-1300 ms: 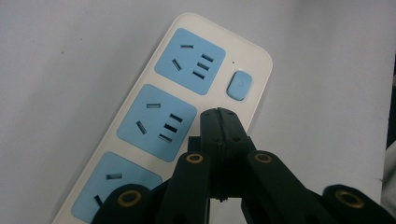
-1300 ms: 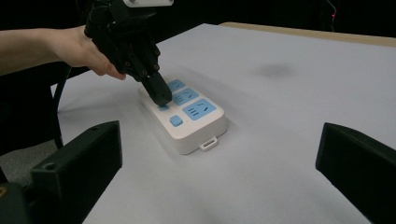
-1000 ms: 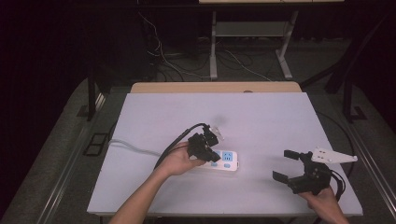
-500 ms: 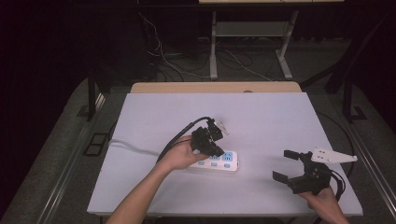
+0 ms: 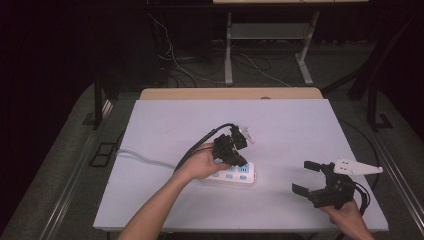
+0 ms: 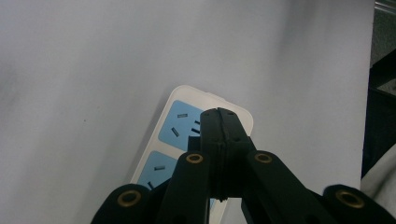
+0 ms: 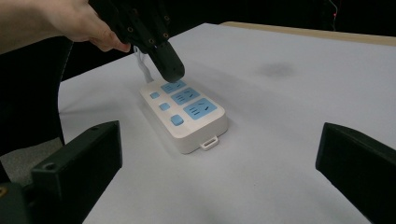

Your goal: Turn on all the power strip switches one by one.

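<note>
Right gripper view: unlabelled white power strip (image 7: pixel 184 116), clenched empty left gripper (image 7: pixel 169 67) just above; right gripper (image 7: pixel 219 172) spread wide.

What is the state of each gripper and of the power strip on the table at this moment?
left gripper: jaws shut, nothing between them, tips just above the power strip's sockets.
right gripper: jaws open wide, holding nothing, apart from the power strip.
power strip: lying flat on the table, all sockets free of plugs; whether its switches are on cannot be told.
</note>
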The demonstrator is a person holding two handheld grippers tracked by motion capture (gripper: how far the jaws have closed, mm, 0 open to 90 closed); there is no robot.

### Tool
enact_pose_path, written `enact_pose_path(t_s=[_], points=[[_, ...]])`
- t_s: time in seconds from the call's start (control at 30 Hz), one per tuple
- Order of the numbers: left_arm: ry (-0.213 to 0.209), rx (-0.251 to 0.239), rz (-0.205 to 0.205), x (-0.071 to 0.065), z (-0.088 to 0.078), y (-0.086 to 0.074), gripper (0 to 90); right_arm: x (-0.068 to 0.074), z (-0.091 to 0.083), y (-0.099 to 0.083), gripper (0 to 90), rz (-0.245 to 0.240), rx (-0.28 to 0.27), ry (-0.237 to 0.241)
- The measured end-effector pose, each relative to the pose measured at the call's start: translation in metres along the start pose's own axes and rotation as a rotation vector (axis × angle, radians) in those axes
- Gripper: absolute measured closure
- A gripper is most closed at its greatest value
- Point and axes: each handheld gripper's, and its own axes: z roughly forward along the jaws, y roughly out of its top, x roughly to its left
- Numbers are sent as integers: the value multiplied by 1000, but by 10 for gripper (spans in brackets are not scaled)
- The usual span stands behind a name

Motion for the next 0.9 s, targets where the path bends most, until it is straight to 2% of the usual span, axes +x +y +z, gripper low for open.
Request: enact_pose_path(t_s=[0.2, 0.33, 0.63, 0.9], points=[[-2, 11, 8, -1, 6, 4, 896, 0, 0, 0, 4, 0, 2, 3], [-18, 24, 12, -2, 13, 4, 896, 0, 0, 0, 4, 1, 4, 4], [-38, 56, 24, -5, 29, 1, 896, 0, 0, -1, 4, 2, 7, 5], [-44, 69, 22, -6, 34, -2, 896, 0, 0, -1, 5, 2, 8, 5]])
